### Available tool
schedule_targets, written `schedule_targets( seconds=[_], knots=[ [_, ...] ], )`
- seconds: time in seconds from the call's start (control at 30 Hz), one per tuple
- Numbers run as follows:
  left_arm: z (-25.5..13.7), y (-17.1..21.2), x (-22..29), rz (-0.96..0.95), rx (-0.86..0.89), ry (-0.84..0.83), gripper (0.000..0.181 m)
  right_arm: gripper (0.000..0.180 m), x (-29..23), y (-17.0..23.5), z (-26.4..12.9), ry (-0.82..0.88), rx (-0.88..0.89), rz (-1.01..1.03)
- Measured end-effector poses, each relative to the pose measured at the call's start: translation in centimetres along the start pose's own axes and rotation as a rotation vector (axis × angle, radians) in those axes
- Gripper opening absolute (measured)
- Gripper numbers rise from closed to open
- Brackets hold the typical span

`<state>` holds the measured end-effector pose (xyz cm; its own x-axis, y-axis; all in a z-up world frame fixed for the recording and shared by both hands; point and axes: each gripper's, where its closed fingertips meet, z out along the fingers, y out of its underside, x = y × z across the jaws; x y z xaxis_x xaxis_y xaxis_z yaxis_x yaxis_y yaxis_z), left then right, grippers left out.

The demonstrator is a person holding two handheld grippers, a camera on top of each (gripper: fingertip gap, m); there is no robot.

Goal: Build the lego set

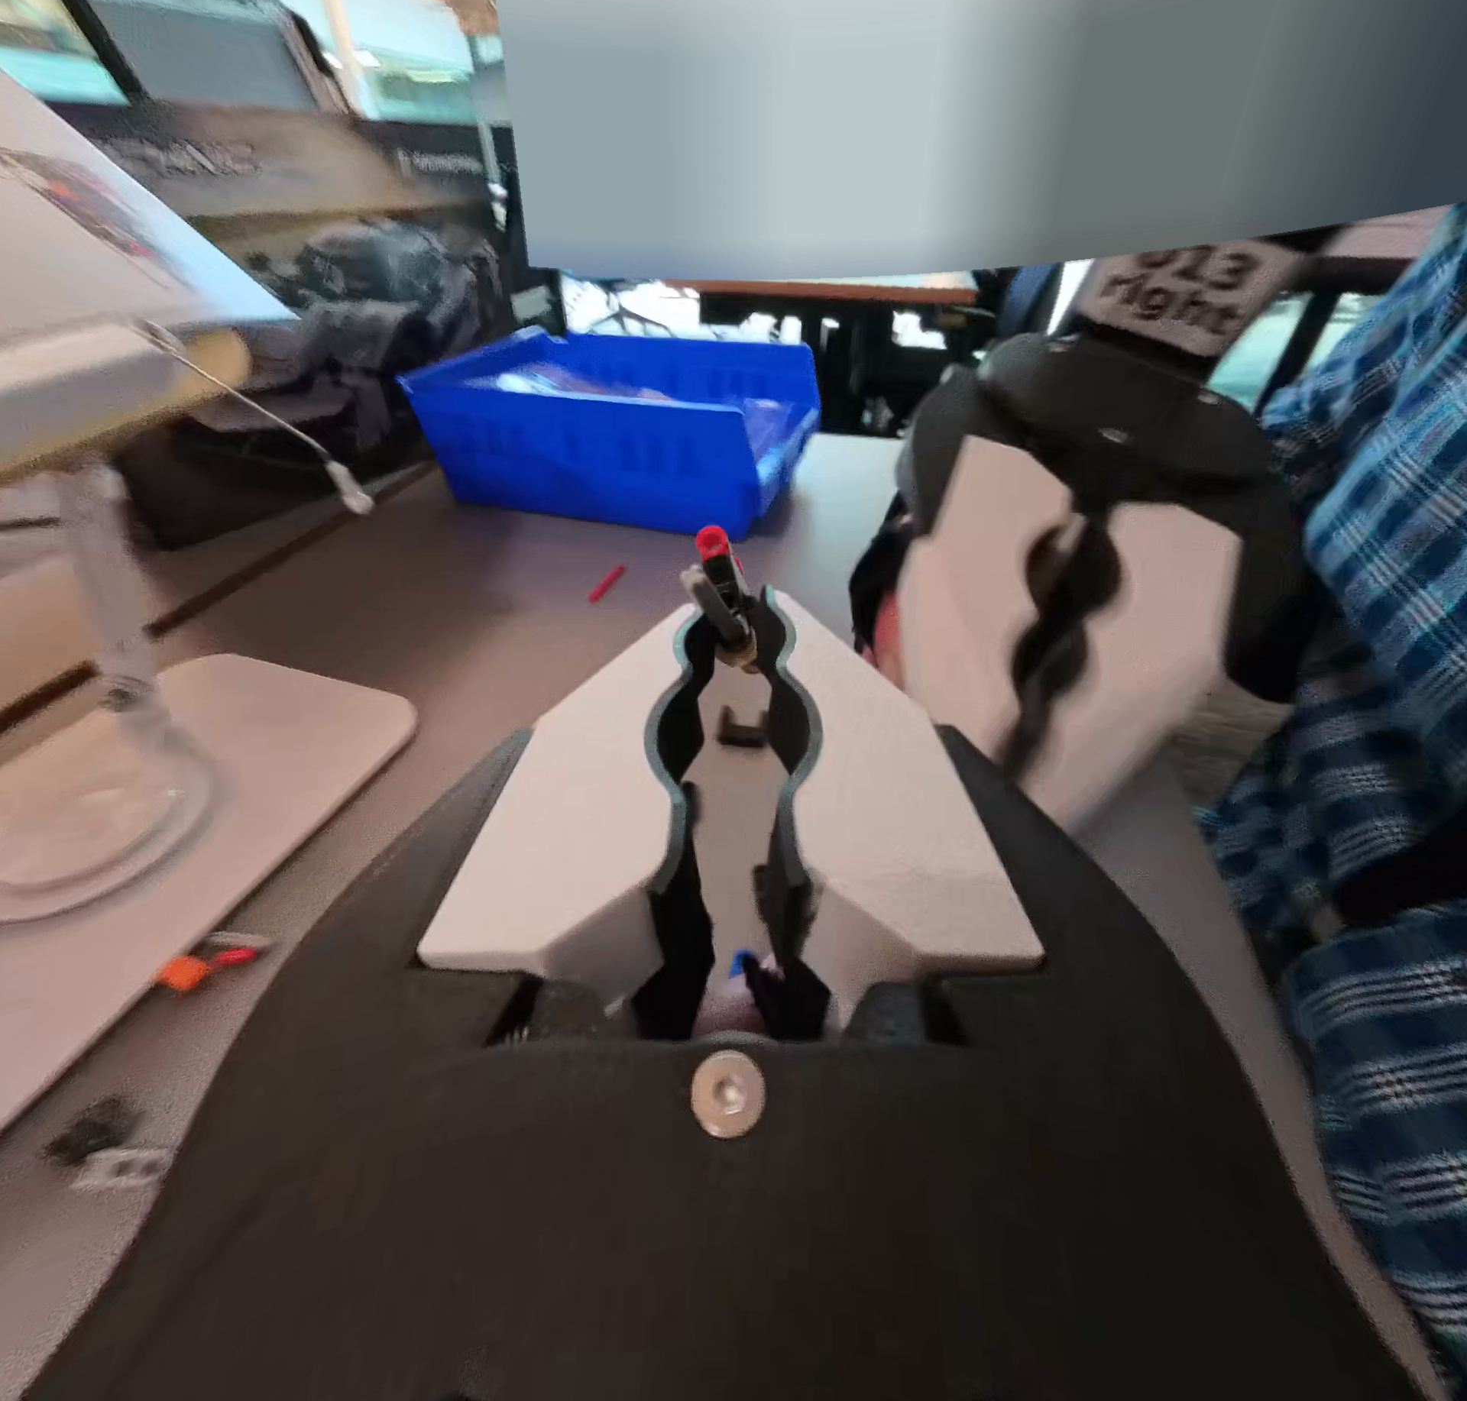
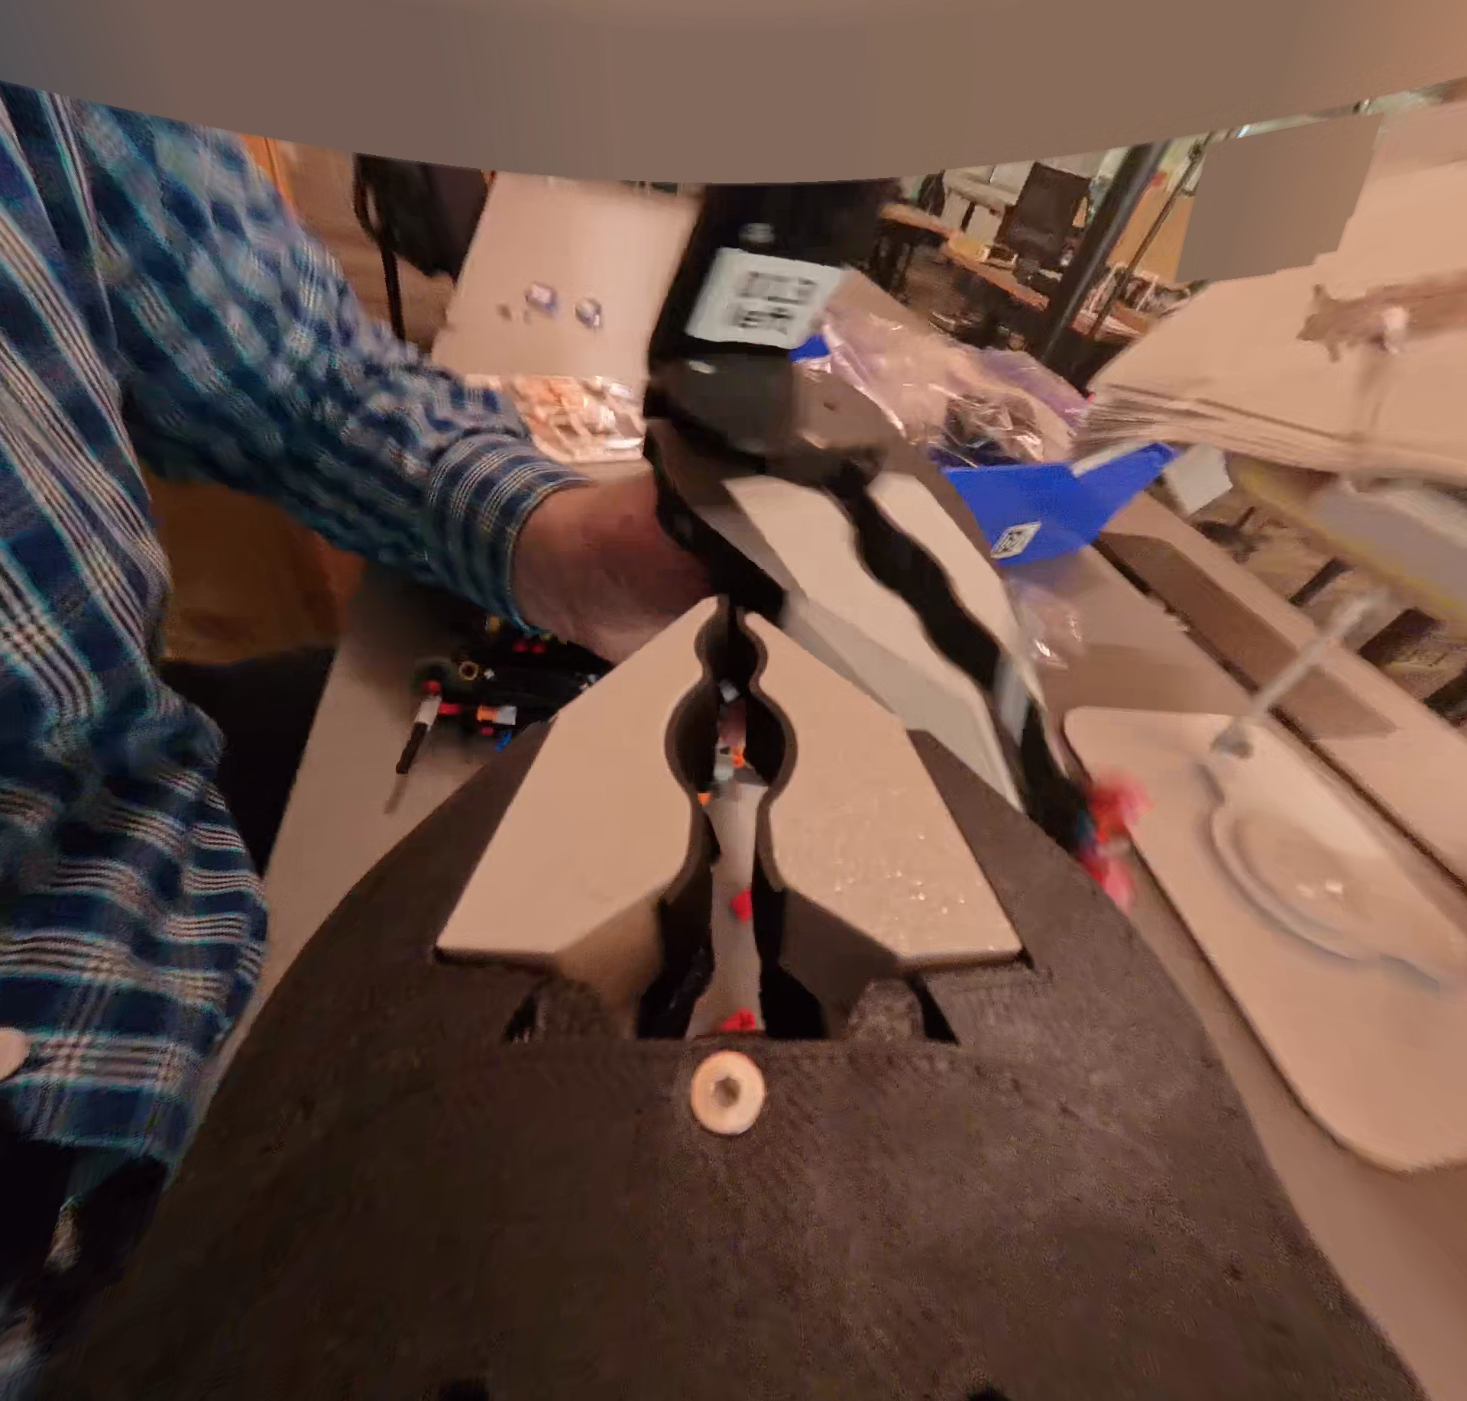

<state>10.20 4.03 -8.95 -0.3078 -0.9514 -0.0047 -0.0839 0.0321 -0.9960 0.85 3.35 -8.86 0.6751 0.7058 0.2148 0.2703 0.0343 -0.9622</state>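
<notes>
My left gripper (image 1: 732, 617) is shut on a small lego assembly (image 1: 718, 577) of grey and black parts with a red tip, held above the table. In the right wrist view the left gripper (image 2: 1032, 744) reaches in from the upper middle, with the blurred red and black assembly (image 2: 1107, 831) at its tip. My right gripper (image 2: 726, 613) is shut, with nothing visible between its tips. It shows blurred on the right of the left wrist view (image 1: 1012, 760). A pile of loose lego parts (image 2: 492, 696) lies on the table beyond it.
A blue bin (image 1: 619, 426) holding plastic bags stands at the back of the table. A white stand base (image 1: 262, 768) with a clear holder is on the left, under an open booklet (image 1: 79, 291). A loose red piece (image 1: 607, 583) and an orange piece (image 1: 186, 970) lie on the table. A plaid sleeve (image 2: 198, 379) is close by. Left tips to right tips: about 8 cm.
</notes>
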Motion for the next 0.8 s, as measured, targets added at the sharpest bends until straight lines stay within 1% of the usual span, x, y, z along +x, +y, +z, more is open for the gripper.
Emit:
schedule_targets(
  seconds=[0.03,0.07,0.13,0.2,0.27,0.3,0.37,0.4,0.43,0.53,0.67,0.73,0.77,0.8],
  knots=[
    [-0.8,-0.7,-0.9,0.018,0.017,-0.028,0.008,0.000,1.7,0.3,-1.1,0.015,0.002,0.080],
    [-1.3,-0.9,-1.8,0.002,0.019,-0.045,0.008,0.000,3.0,1.1,-1.9,0.035,-0.019,0.118],
    [-1.5,-0.9,-2.3,-0.020,0.023,-0.029,0.008,0.000,3.6,1.9,-2.6,0.076,-0.046,0.096],
    [-1.5,-1.0,-2.4,-0.158,0.044,0.050,0.009,0.001,4.7,2.2,-3.3,0.107,-0.055,0.106],
    [-1.5,-1.1,-2.3,-0.315,0.068,0.154,0.009,0.011,6.2,2.3,-4.2,0.140,-0.053,0.117],
    [-1.5,-1.1,-2.5,-0.367,0.070,0.174,0.009,0.017,6.8,2.3,-4.6,0.160,-0.059,0.105],
    [-1.5,-1.6,-2.8,-0.460,0.094,0.232,0.009,0.031,7.3,2.7,-4.9,0.185,-0.096,0.069],
    [-1.3,-1.5,-2.6,-0.514,0.080,0.275,0.009,0.034,7.5,2.7,-4.8,0.190,-0.107,0.050],
    [-1.1,-1.2,-2.7,-0.537,0.068,0.282,0.009,0.037,7.8,2.6,-4.9,0.208,-0.111,0.009],
    [-0.2,-0.4,-2.0,-0.615,0.009,0.343,0.009,0.041,8.3,2.3,-5.3,0.228,-0.167,-0.153],
    [1.1,0.2,-0.5,-0.650,-0.090,0.403,0.009,0.045,8.0,3.1,-5.5,0.217,-0.273,-0.336],
    [1.7,0.7,0.2,-0.660,-0.142,0.422,0.009,0.044,7.8,3.6,-5.6,0.207,-0.325,-0.414],
    [2.0,0.6,0.4,-0.670,-0.145,0.425,0.009,0.038,7.6,3.9,-5.7,0.194,-0.340,-0.423],
    [2.2,0.6,0.6,-0.673,-0.163,0.423,0.009,0.038,7.6,4.0,-5.9,0.190,-0.344,-0.429]
  ],
)
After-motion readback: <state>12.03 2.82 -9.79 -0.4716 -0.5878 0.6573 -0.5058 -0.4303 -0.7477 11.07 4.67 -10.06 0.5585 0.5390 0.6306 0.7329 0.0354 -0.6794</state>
